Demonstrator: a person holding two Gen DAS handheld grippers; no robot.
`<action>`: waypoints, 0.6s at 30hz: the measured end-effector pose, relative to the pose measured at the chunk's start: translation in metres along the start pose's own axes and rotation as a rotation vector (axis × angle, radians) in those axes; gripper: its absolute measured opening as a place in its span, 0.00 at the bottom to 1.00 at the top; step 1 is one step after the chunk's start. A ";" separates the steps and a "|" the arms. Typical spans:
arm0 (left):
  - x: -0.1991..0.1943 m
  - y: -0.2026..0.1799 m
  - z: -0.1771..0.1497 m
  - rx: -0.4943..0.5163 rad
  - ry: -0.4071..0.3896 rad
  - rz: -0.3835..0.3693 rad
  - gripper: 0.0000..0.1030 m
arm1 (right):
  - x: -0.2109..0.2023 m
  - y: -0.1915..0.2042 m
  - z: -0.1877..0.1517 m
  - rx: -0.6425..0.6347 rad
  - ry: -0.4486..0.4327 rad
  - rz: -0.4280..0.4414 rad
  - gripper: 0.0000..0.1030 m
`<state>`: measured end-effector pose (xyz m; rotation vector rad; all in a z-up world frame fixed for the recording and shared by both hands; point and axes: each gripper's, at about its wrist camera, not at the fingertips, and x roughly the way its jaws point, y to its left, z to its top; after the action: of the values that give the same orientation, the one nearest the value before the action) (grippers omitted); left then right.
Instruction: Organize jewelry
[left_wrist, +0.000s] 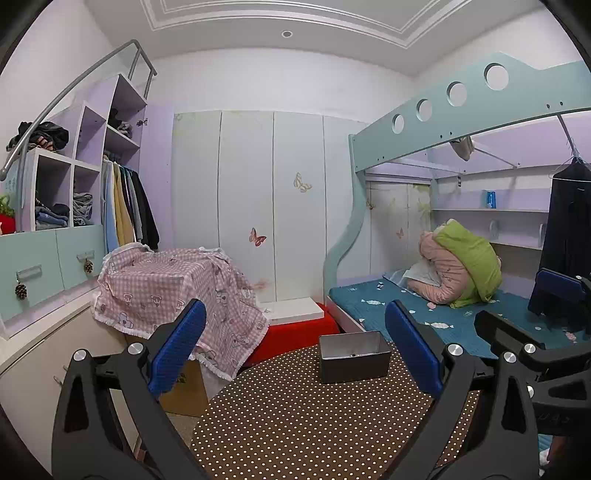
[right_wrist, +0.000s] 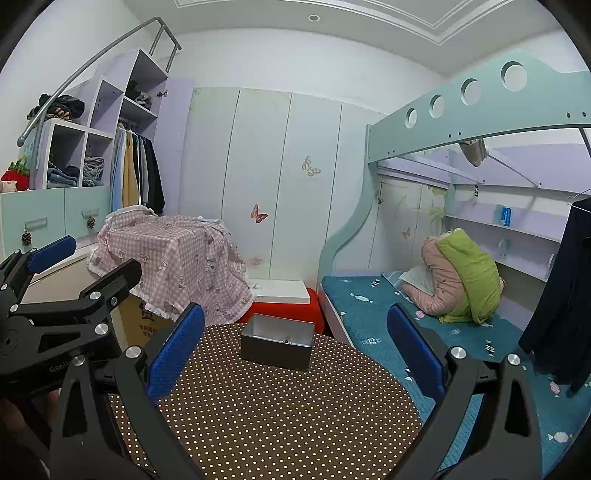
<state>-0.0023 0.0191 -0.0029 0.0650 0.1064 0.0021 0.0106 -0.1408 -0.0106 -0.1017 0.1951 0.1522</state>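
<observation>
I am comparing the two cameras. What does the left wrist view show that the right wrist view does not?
Only the left wrist view shows the right gripper at its right edge. Only the right wrist view shows the left gripper at its left edge and printing on the cardboard box. Both show the grey box on the dotted table, both grippers open.

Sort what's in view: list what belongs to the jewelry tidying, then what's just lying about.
For the job:
- grey box on the dotted table, small items inside
- left tool, open
- right tool, open

Lying about:
- pink checked cloth
- red stool
- green pillow
- hanging clothes
</observation>
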 end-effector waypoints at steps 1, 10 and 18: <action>0.000 0.000 0.000 0.001 0.001 -0.001 0.95 | 0.000 0.000 0.000 0.000 0.001 0.000 0.93; 0.000 -0.001 -0.001 0.002 -0.001 0.001 0.95 | 0.000 -0.002 -0.001 0.000 0.000 -0.001 0.93; 0.001 -0.001 -0.002 0.004 0.000 -0.001 0.95 | -0.001 -0.003 -0.005 0.005 0.004 -0.004 0.93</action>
<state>-0.0019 0.0178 -0.0046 0.0691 0.1066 0.0007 0.0092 -0.1445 -0.0151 -0.0976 0.1989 0.1474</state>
